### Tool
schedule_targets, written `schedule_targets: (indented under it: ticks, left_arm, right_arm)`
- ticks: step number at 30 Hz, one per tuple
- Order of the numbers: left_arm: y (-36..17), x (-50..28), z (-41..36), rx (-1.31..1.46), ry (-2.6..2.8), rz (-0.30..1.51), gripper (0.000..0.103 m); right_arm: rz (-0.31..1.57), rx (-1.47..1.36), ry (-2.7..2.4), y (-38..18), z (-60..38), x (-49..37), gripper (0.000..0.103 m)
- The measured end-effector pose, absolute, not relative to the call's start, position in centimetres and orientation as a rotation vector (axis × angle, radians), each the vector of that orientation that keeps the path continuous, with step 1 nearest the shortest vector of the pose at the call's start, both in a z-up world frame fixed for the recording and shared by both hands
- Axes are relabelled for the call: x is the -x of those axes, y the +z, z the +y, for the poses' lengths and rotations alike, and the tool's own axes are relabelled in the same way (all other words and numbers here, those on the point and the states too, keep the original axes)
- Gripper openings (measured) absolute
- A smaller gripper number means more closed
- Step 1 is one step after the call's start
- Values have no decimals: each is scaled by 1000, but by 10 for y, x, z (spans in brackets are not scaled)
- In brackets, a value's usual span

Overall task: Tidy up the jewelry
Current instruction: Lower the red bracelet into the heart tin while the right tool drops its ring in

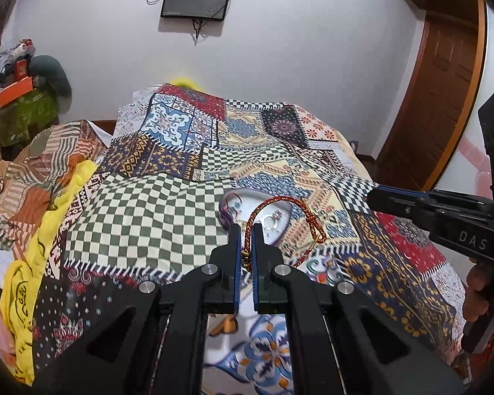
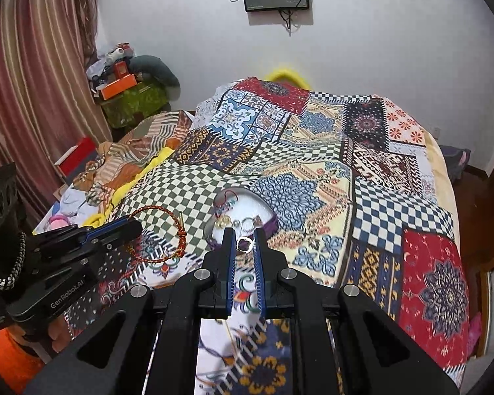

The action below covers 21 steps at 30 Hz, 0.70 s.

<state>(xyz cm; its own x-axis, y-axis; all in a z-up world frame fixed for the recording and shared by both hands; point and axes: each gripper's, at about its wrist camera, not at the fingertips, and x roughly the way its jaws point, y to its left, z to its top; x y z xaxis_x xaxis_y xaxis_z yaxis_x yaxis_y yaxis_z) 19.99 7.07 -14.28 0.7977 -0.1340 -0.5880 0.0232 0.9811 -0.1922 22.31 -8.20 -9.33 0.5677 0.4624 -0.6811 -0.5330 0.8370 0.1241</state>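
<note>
Both grippers are hanging over the dish (image 2: 266, 212), the landmark here, which is sitting on the patchwork bed (image 2: 395, 197).

Left gripper (image 1: 246, 230): fingers are pinching the cord bracelet (image 1: 281, 202) near its knotted ends. The loop is standing up and arching over the dish in the left view; from the right wrist the bracelet (image 2: 161, 233) is sitting left of the dish, above the bedspread.

Right gripper (image 2: 245, 235): fingers are narrow and clamping a small silver ring (image 2: 244, 243) at the tips, just on the near side of the dish. The dish is already holding a few pieces: rings, a small beaded item.

Risks from here, as I read it:
- The ring is being held only at the very fingertips. Any tilt or bump could pop it out, and on this busy print it would be hard to find again.
- The bracelet is gripped on a thin cord. A light pinch may let it slide through, especially if it swings.
- The loop is dangling free near the right gripper; it could snag on those fingers if the two cross over the dish.
- The dish is resting on soft bedding, so a push on its rim could tip it and spill what's inside.
- Dropping the bracelet onto the loose rings could tangle the lot.
</note>
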Motion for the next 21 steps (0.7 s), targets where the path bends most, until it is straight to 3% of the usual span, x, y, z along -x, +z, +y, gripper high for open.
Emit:
schedule_targets:
  ticks: [21]
  left_arm:
    - [-174, -284, 79, 143, -79, 725, 3]
  right_arm:
    - [862, 117, 611, -118, -52, -284, 10]
